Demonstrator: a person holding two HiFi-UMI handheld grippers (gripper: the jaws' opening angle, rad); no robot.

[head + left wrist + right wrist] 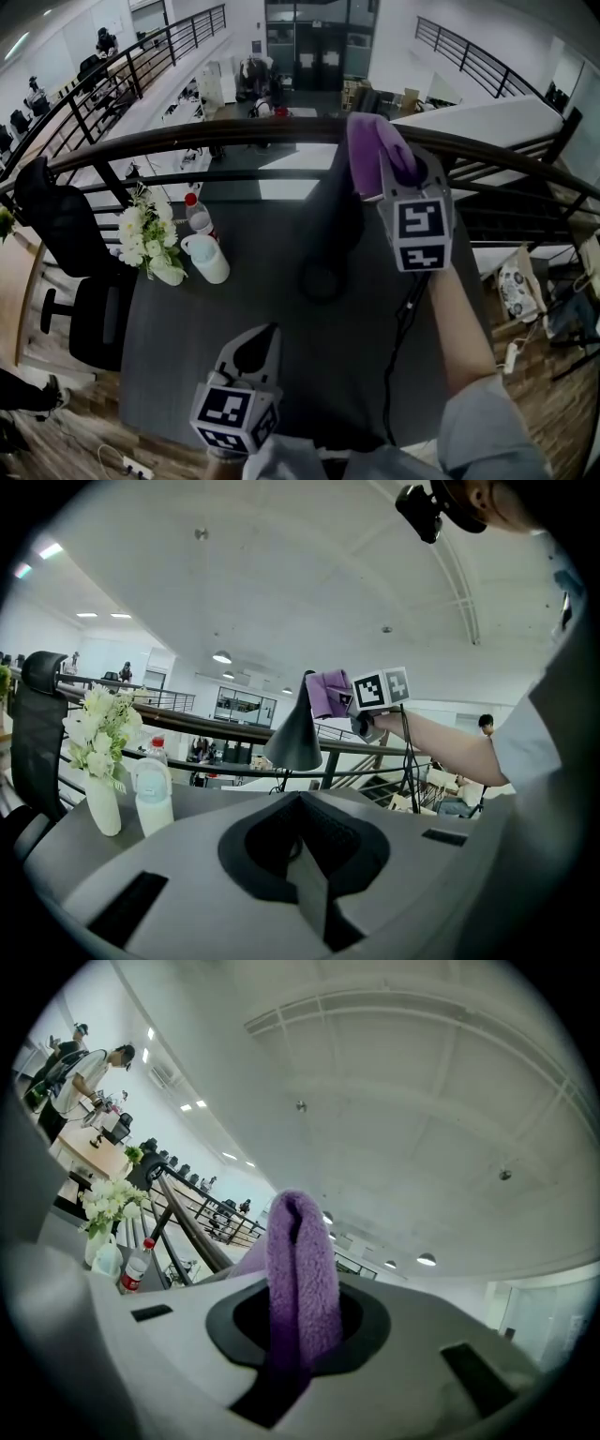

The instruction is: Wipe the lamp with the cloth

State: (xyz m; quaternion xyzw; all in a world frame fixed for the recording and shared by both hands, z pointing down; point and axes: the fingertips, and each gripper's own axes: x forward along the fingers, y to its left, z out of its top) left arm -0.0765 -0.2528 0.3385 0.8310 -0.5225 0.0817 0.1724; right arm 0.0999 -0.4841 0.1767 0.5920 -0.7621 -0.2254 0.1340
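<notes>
A black lamp stands mid-table, with its cone shade [339, 211] [294, 731] over a round base [323, 279]. A purple fluffy cloth [370, 142] [327, 692] [300, 1269] rests against the top of the shade, and my right gripper [394, 171] is shut on it. In the right gripper view the cloth sticks up from between the jaws and hides the lamp. My left gripper [259, 345] [305, 860] hovers low near the table's front edge, well short of the lamp, jaws shut on nothing.
On the table's left stand white flowers in a vase [150, 242] [101, 752], a white bottle [208, 259] [154, 794] and a red-capped bottle [195, 214]. A black chair [66, 239] sits left of the dark table [234, 309]. A railing [234, 136] runs behind. A black cable [398, 347] trails down the right.
</notes>
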